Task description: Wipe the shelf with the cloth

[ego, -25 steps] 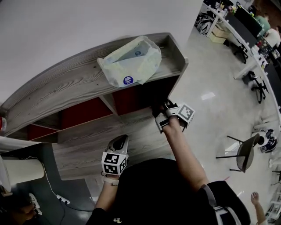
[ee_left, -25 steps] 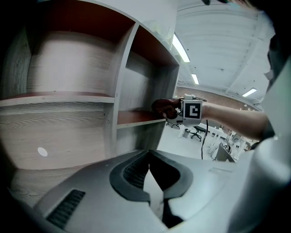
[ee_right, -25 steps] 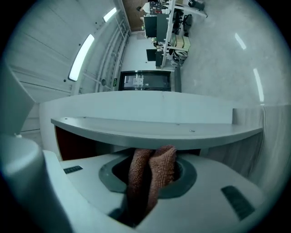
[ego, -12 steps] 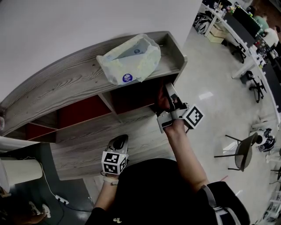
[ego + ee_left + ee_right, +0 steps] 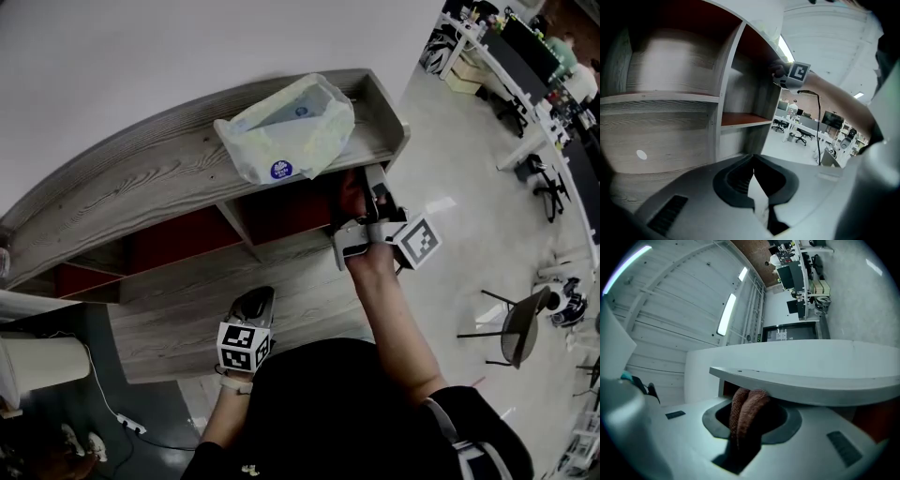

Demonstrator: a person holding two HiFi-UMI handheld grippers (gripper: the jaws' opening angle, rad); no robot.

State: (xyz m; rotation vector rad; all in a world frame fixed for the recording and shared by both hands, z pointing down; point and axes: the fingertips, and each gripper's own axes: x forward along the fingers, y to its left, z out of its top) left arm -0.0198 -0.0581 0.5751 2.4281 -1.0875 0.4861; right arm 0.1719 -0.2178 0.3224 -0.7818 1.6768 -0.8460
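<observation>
Head view, from the left: the left gripper (image 5: 253, 305) hangs low in front of the shelf (image 5: 141, 178), over its lower wood-grain board. In the left gripper view (image 5: 753, 171) its jaw tips meet with nothing between them, so it is idle. Further right, a pale plastic bag (image 5: 286, 131) with a blue round sticker lies on the top board, near its right end. Just below and to the right of the bag, the right gripper (image 5: 373, 202) points up at the mouth of the upper right compartment, its jaws clamped narrowly on the cloth (image 5: 350, 199). In the right gripper view (image 5: 747, 425) the cloth (image 5: 745, 413) stands up from the jaws, and its top sits right at the underside of the top board's front edge (image 5: 811, 380); whether it actually touches I cannot tell. My reading is that wiping is in hand at this upper right corner. The next move calls for pressing the cloth firmly onto a board and drawing it along, and the bag will need shifting if the top is to be wiped. The cloth is reddish-brown with a fine waffle weave, bunched into two rounded folds instead of lying flat, and looks soft and limp.
</observation>
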